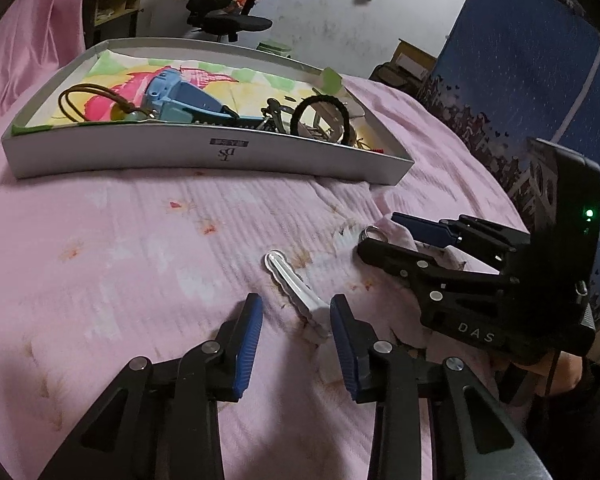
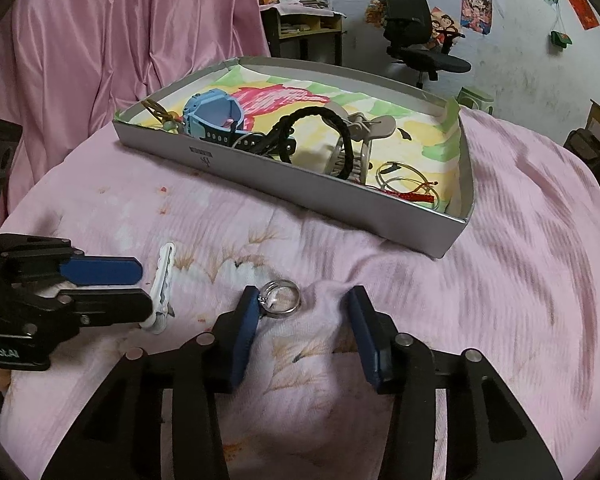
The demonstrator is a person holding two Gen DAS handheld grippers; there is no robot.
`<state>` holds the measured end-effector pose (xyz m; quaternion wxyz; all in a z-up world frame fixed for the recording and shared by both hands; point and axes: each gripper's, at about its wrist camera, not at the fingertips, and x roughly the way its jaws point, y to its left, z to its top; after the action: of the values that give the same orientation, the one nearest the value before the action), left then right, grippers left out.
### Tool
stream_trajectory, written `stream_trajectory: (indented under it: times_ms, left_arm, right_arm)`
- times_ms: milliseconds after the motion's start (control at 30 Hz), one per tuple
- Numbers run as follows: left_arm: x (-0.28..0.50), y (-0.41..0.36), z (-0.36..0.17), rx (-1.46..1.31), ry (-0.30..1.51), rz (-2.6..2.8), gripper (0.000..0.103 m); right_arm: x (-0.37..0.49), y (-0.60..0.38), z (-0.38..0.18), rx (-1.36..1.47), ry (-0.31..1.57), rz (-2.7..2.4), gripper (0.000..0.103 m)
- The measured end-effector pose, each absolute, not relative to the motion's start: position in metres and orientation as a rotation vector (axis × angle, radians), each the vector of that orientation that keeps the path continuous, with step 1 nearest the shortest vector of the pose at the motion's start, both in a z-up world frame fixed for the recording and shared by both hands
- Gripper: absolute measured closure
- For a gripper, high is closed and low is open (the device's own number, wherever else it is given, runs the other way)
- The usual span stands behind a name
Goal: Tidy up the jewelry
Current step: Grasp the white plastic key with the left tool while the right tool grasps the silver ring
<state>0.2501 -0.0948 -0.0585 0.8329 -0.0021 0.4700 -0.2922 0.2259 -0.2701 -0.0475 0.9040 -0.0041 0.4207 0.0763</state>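
Pink quilted bed [image 2: 500, 280]. Silver ring [image 2: 279, 299], light, hard, slippery, between spread right fingers [image 2: 246, 330]. White hair clip [image 1: 296, 296], stiff, between spread left fingers [image 1: 247, 350]. Grip across band.

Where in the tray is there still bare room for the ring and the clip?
The tray lining is bare along the far wall, behind the blue watch and black braided bracelet. The near wall is crowded, from the watch across to the thin bangle.

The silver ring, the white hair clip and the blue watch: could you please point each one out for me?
silver ring [image 2: 280, 299]: right wrist view, on its band's near edge.
white hair clip [image 1: 288, 280]: left wrist view, middle of its body.
blue watch [image 2: 212, 114]: right wrist view, on its blue case.
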Motion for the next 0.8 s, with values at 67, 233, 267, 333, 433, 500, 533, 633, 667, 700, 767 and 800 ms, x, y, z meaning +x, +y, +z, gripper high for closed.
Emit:
stream_trajectory:
  times_ms: [67,233,267,333,433,500,533,633,667,700,767,800]
  left_arm:
    - [0.251,-0.099,-0.060,0.014,0.998,-0.617,0.070]
    - [0.251,-0.108,-0.064,0.068,1.017,-0.604,0.070]
    - [0.251,-0.109,-0.065,0.080,1.015,-0.600,0.071]
    - [0.251,-0.108,-0.065,0.081,1.014,-0.593,0.073]
    - [0.254,-0.104,-0.066,0.055,1.020,-0.583,0.081]
    - [0.257,-0.101,-0.067,0.029,1.026,-0.574,0.087]
    - [0.258,-0.099,-0.068,0.015,1.028,-0.577,0.087]
    - [0.258,-0.099,-0.068,0.010,1.026,-0.581,0.087]
    - [0.258,-0.100,-0.068,0.013,1.025,-0.582,0.087]
    - [0.258,-0.100,-0.068,0.016,1.022,-0.581,0.088]
    - [0.259,-0.101,-0.069,0.018,1.019,-0.573,0.091]
    - [0.259,-0.100,-0.069,0.012,1.019,-0.574,0.091]
  right_arm:
    - [0.226,-0.271,-0.048,-0.014,0.871,0.157,0.065]
    - [0.226,-0.269,-0.048,-0.020,0.871,0.159,0.066]
    - [0.227,-0.269,-0.048,-0.018,0.872,0.160,0.066]
    - [0.227,-0.268,-0.048,-0.014,0.874,0.162,0.066]
    - [0.228,-0.269,-0.049,-0.006,0.875,0.164,0.067]
    - [0.229,-0.269,-0.050,0.000,0.876,0.163,0.068]
    - [0.229,-0.270,-0.050,0.002,0.876,0.162,0.069]
    - [0.229,-0.269,-0.051,0.000,0.876,0.161,0.070]
    - [0.229,-0.269,-0.051,-0.003,0.875,0.161,0.070]
    - [0.229,-0.270,-0.051,-0.005,0.875,0.164,0.070]
    - [0.230,-0.270,-0.051,-0.007,0.875,0.168,0.070]
    - [0.230,-0.270,-0.052,-0.007,0.876,0.169,0.070]
